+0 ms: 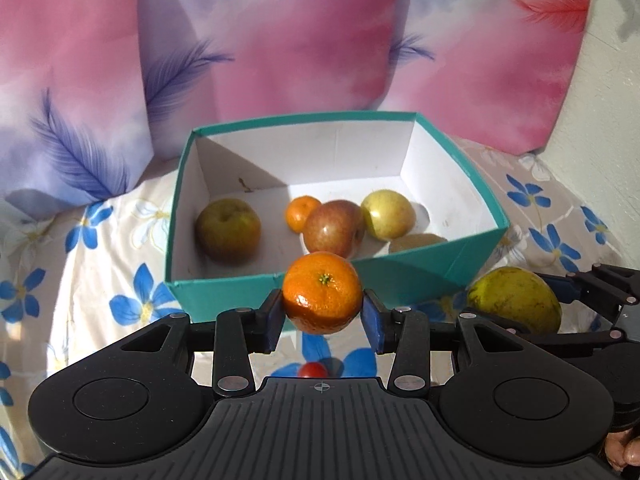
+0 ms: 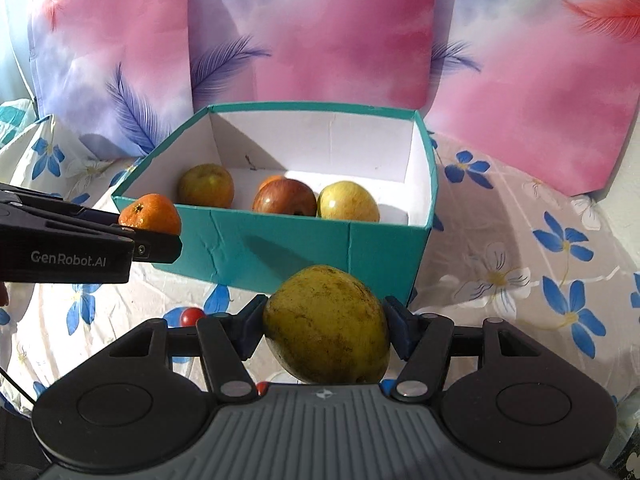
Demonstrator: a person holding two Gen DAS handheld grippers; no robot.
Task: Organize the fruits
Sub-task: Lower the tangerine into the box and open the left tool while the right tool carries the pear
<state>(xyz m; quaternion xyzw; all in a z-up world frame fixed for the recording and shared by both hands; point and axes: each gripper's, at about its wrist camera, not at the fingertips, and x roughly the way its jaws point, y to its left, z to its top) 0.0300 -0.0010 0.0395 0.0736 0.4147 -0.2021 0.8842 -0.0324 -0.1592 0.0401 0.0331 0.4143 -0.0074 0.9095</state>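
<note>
Your left gripper (image 1: 323, 316) clamps a glossy orange tangerine (image 1: 322, 292) just near of the teal box (image 1: 440, 268), while your right gripper (image 2: 326, 328) clamps a speckled yellow-green mango (image 2: 326, 324) nearby

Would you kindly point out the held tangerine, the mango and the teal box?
tangerine (image 1: 322, 292): left wrist view, middle of its peel.
mango (image 2: 326, 324): right wrist view, centre of its skin.
teal box (image 2: 288, 248): right wrist view, front outer wall.
</note>
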